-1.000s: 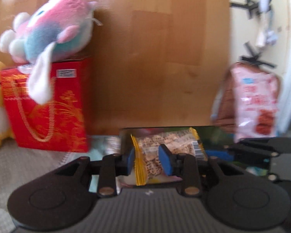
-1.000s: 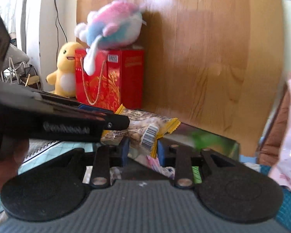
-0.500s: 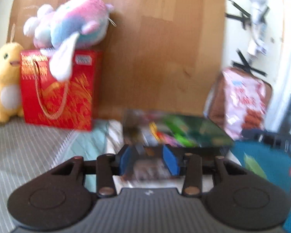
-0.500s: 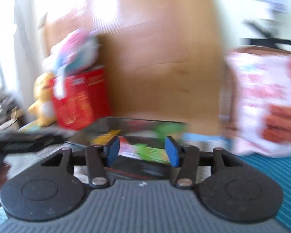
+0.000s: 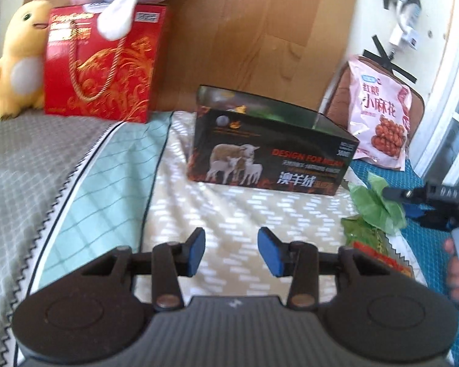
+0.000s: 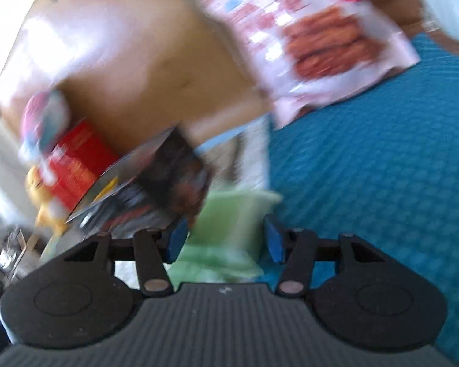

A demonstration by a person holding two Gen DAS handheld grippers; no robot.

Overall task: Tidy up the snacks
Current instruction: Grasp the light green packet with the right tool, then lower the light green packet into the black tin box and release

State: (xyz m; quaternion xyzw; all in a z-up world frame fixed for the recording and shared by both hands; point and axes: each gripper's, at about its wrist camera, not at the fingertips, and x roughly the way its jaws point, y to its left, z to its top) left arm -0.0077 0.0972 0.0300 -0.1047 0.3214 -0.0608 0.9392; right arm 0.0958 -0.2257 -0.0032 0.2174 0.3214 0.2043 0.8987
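The green packets (image 5: 373, 211) lie on the bed (image 5: 244, 214) at the near right, just right of the black box (image 5: 269, 159), whose open top is the likely goal. To do this well, settle the blurred right tongs (image 6: 223, 238) over one packet and pinch its middle. They stand released, green wrapper between them. The left tongs (image 5: 231, 250) are parted, empty.
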